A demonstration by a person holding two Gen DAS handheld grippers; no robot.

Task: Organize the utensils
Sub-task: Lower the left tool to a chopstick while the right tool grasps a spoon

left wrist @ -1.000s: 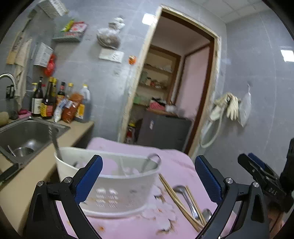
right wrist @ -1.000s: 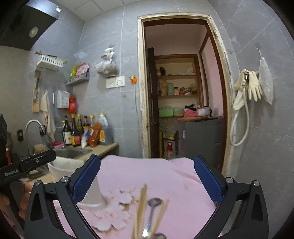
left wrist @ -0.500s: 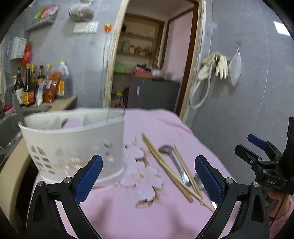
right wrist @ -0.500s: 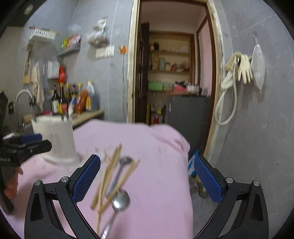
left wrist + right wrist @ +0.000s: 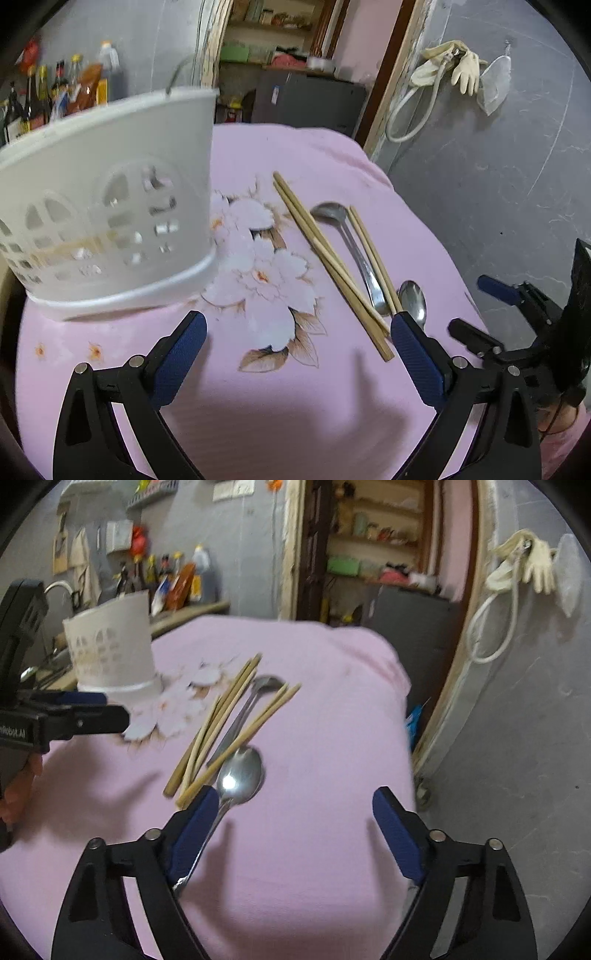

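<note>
Near spoon [image 5: 240, 771] lies just ahead of my right tongs [image 5: 291, 812], handle pointing back at me.

My right tongs have just been narrowing but are still released, with nothing pinched. The spoon's handle runs back under the left pad, so it sits off to that side of the gap, not centred. Its long axis runs roughly along my line of approach, bowl away from me, beside the chopsticks [image 5: 218, 723] and a second spoon [image 5: 251, 698] that lie at a similar slant on the pink-covered tabletop [image 5: 314, 849]. My left tongs [image 5: 295, 332] are spread wide and empty, hovering over the flower print, with the utensils off to their right and the white holder [image 5: 107, 221] up to their left. I judge the right hand the nearer one; it needs a small shift left to straddle the handle.
</note>
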